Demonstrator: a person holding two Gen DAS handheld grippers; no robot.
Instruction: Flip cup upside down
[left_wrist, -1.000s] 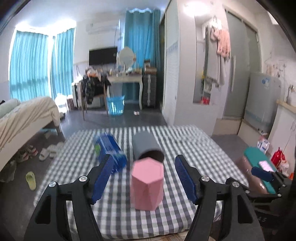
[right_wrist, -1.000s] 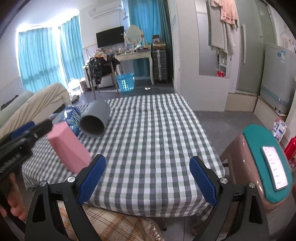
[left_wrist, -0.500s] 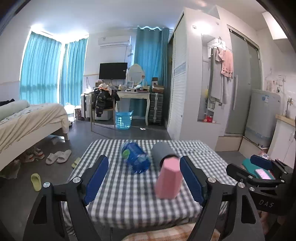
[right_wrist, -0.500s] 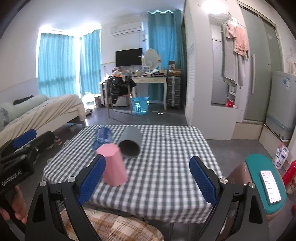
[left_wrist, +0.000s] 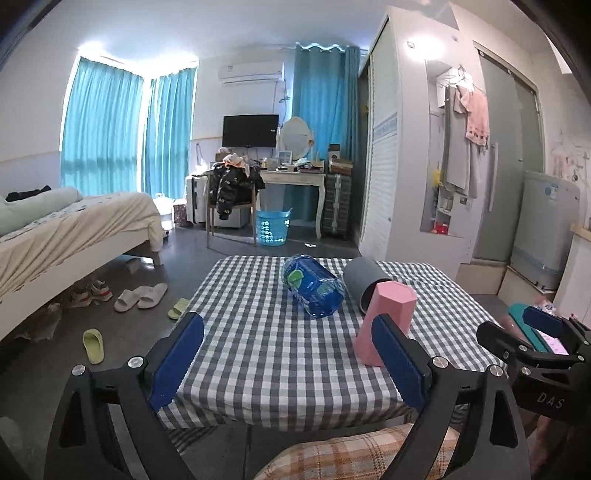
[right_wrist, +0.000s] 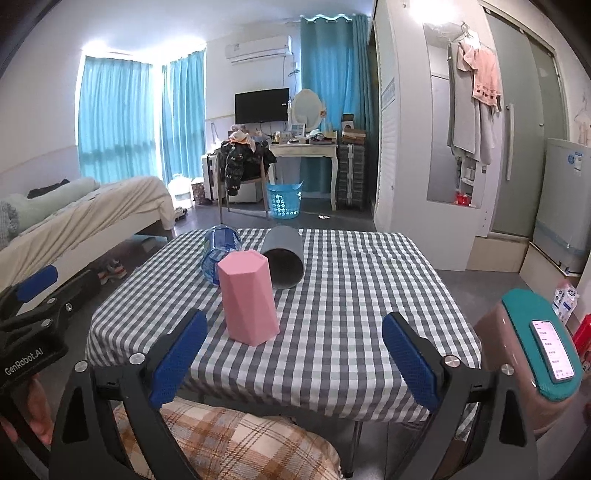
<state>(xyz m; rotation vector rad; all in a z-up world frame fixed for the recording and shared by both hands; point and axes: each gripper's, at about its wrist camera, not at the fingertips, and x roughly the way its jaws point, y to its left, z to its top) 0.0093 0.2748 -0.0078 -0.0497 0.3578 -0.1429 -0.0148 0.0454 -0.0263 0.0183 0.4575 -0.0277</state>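
Observation:
A pink hexagonal cup (left_wrist: 386, 321) (right_wrist: 248, 297) stands on the checkered table with its closed end up. A grey cup (left_wrist: 364, 288) (right_wrist: 283, 256) lies on its side behind it, open mouth toward me. My left gripper (left_wrist: 286, 363) is open and empty near the table's front edge, left of the pink cup. My right gripper (right_wrist: 295, 358) is open and empty, back from the table's front edge. Each gripper shows at the other view's edge: the right (left_wrist: 532, 339), the left (right_wrist: 37, 302).
A blue water bottle (left_wrist: 313, 290) (right_wrist: 218, 251) lies on its side beside the grey cup. The checkered table (left_wrist: 258, 332) (right_wrist: 351, 295) has a plaid cushion at its front edge. A teal-topped stool with a phone (right_wrist: 543, 343) stands right. A bed is left.
Both grippers have pulled back and away from the table. The left gripper, close around the pink cup a second ago, is now farther off and to its left. The cup stays standing.

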